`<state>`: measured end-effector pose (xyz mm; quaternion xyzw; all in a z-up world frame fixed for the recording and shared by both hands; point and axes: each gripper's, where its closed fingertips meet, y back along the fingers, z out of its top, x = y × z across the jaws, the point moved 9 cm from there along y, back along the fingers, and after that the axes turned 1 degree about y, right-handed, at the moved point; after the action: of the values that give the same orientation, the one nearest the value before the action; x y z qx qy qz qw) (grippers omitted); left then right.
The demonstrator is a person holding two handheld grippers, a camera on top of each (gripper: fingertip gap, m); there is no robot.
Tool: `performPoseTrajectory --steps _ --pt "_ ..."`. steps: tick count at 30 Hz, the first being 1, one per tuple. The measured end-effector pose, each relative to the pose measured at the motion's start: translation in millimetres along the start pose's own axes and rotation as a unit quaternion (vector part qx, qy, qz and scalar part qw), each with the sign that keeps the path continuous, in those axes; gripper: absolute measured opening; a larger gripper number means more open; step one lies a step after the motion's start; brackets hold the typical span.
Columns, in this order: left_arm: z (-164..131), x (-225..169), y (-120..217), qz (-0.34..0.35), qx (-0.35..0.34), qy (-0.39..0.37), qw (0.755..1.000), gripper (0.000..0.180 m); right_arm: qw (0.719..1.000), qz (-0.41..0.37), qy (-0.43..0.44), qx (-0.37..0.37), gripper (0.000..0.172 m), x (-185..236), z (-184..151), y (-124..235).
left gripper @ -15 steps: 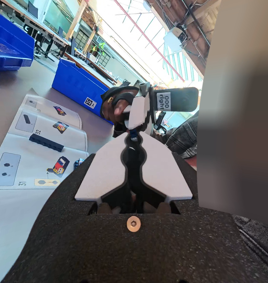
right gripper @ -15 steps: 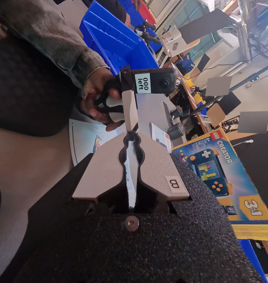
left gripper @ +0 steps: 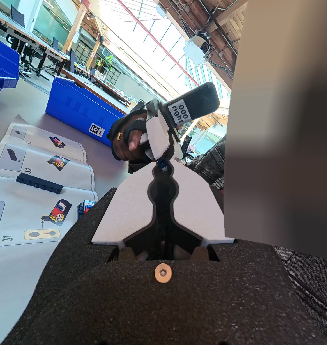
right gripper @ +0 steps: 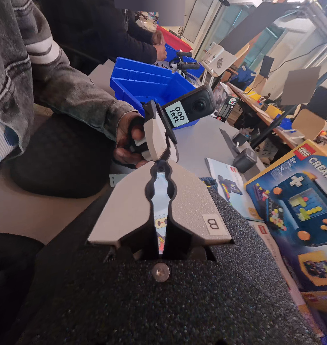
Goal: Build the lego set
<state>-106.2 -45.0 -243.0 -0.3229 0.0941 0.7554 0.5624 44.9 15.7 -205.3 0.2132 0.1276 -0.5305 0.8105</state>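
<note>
Because both hand-held grippers, left (left gripper: 163,164) and right (right gripper: 161,166), pinch one small blue brick (left gripper: 161,164) tip-to-tip at 12 o'clock, any twist could flick it onto the counter (left gripper: 28,104).

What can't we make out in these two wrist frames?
- Small blue piece, left wrist view: too small; shape unclear, both grippers' fingertips crowd it.
- Same piece, right wrist view: dark, in shadow between the fingertips.
- Brick model: mostly behind the left gripper's body.
- Toy box: cut off by the right edge.
- Blue bin: contents too small to tell.
</note>
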Motion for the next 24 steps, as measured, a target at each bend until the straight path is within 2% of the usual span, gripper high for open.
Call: performPoseTrajectory --steps 6,10,16,21,24 --pt "-0.2 1.3 1.2 0.004 0.003 -0.003 1.0 0.007 1.0 -0.001 -0.018 0.005 0.008 0.2 -1.7 -1.3" --pt "0.7 -1.9 0.7 0.004 0.008 -0.022 1.0 0.007 0.996 0.021 -0.084 -0.023 0.009 -2.0 -4.4 -1.0" --pt "-0.1 -1.5 0.9 0.002 0.016 -0.026 1.0 0.007 0.996 0.023 -0.083 -0.018 0.009 -0.6 -4.8 -1.5" --pt "0.8 3.3 2.0 0.011 0.005 -0.002 1.0 0.009 1.0 -0.003 -0.023 0.015 0.009 -1.5 -3.1 -2.4" --pt "2.4 7.5 5.5 0.008 -0.008 0.032 0.999 0.019 0.998 -0.021 0.036 0.051 0.008 -2.0 -0.5 -5.6"
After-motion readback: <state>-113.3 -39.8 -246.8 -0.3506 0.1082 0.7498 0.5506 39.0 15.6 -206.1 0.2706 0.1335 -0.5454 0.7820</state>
